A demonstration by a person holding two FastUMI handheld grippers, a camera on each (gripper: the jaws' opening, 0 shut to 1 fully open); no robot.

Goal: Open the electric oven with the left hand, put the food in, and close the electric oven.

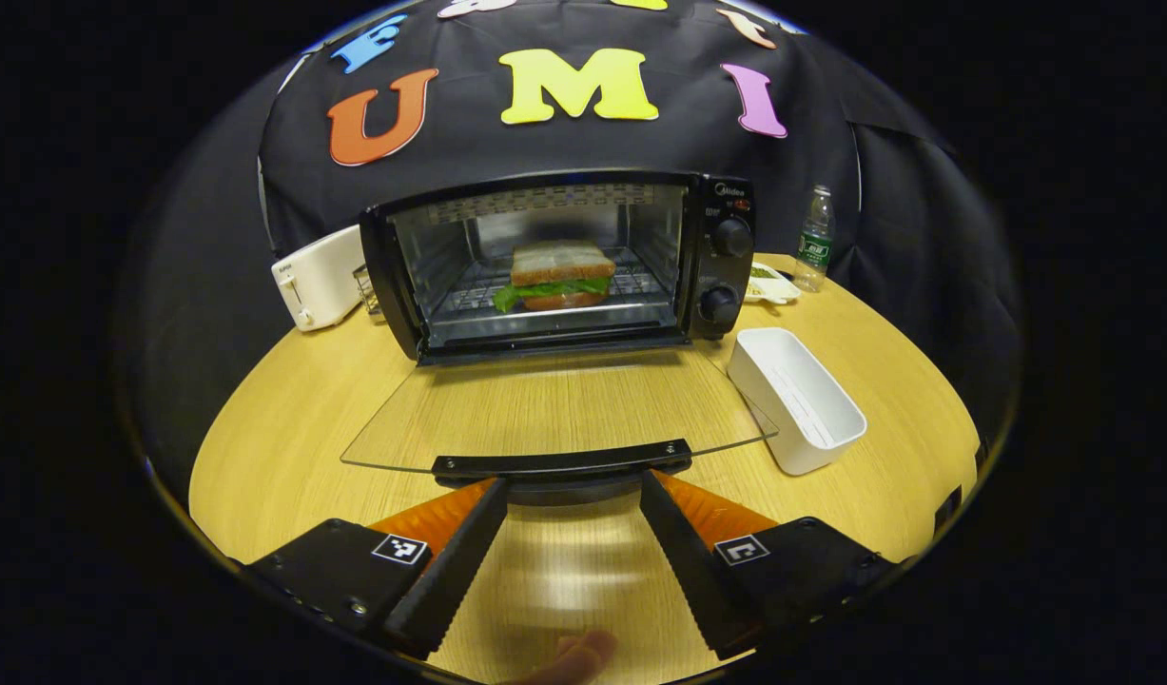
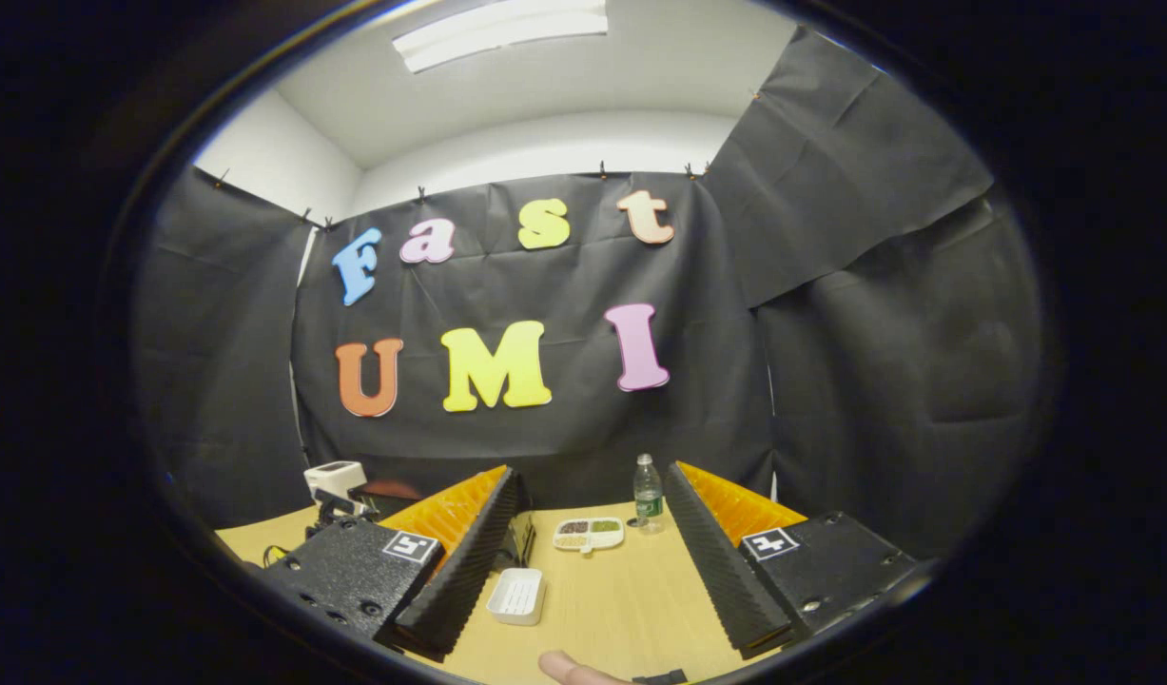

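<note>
Left gripper (image 1: 572, 495): fingers spread wide, gripping nothing, tips just below the handle (image 1: 562, 462) at the front edge of the door (image 1: 545, 409). Right gripper (image 2: 593, 533): likewise spread and empty, raised and well clear of the oven.

Oven (image 1: 559, 266): door fully lowered, lying flat in front of the oven. Sandwich (image 1: 556, 274): already seated on the rack (image 1: 469, 297) inside the oven, near its middle. Remaining step, judged from this layout: closing the door.

Recommended procedure:
- Bring both left fingers (image 1: 450, 561) up around the handle, centred along its length, to avoid twisting the door.
- Close on the handle only, not on the glass pane.
- Lift in an arc about the hinge at the base of the oven, not straight toward the oven.
- Press until fully shut against the oven frame.
- Keep clear of the white tray (image 1: 800, 400) to the right of the door.

Also near the oven: toaster (image 1: 319, 278) to its left, bottle (image 1: 815, 238) and a small dish (image 1: 771, 283) to its right, all on the table (image 1: 288, 419).
</note>
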